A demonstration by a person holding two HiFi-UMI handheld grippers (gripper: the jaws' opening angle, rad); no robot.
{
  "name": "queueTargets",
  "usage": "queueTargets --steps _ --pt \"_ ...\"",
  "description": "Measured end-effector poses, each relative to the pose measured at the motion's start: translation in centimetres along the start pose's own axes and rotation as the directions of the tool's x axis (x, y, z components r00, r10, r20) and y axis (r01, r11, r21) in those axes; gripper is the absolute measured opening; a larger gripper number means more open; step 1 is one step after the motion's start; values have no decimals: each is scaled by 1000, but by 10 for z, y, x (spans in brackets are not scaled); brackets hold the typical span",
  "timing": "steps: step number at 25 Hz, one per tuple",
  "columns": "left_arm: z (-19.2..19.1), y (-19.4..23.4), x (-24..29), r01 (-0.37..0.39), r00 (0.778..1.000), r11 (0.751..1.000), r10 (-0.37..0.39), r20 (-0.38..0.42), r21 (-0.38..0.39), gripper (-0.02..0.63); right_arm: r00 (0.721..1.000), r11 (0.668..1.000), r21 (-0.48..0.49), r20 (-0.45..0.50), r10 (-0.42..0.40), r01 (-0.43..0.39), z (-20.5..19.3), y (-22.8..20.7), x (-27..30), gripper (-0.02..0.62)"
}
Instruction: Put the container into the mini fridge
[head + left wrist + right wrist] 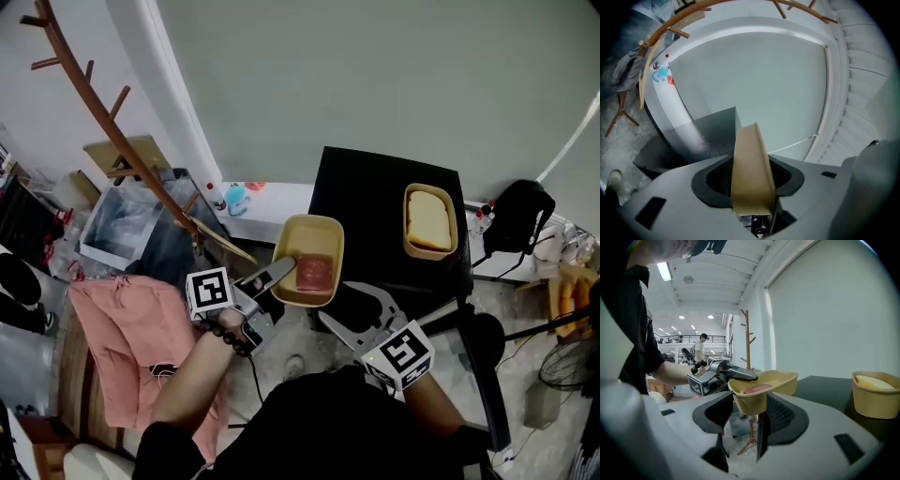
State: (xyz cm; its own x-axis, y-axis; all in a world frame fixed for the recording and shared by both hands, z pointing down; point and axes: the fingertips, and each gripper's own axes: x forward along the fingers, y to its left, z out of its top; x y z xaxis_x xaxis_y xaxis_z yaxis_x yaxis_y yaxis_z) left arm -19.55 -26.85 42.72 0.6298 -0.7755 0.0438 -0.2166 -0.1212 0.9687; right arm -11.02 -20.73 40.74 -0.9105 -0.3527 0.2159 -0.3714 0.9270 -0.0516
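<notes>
A yellow container with a reddish slab of food in it hangs in the air just left of the black mini fridge. My left gripper is shut on its near left rim; in the left gripper view the tan wall stands edge-on between the jaws of my left gripper. My right gripper is open and empty, just below and short of the container. The right gripper view shows that container ahead of my right gripper, with the left gripper clamped on its rim.
A second yellow container with pale food stands on the fridge top, also in the right gripper view. A wooden coat rack leans at left over a pink cloth. A black bag lies right of the fridge. A person stands far off.
</notes>
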Motion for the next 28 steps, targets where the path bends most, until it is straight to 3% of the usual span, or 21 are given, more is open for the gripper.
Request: queueTargets --steps 8,12,18,28 --pt "-39 -10 -28 4 993 998 -12 113 66 201 996 995 -43 -10 89 -90 -24 27 -27 238" --pt "-60 -9 -39 6 990 998 -14 139 59 202 994 994 -34 -10 105 -105 -32 43 -40 241" --pt "-89 -12 -43 26 992 997 -35 119 73 201 994 995 8 -23 103 -102 -43 60 -58 244" --pt "-134 26 -58 -7 1000 999 7 14 50 201 997 997 82 -80 4 3 -84 91 -75 250"
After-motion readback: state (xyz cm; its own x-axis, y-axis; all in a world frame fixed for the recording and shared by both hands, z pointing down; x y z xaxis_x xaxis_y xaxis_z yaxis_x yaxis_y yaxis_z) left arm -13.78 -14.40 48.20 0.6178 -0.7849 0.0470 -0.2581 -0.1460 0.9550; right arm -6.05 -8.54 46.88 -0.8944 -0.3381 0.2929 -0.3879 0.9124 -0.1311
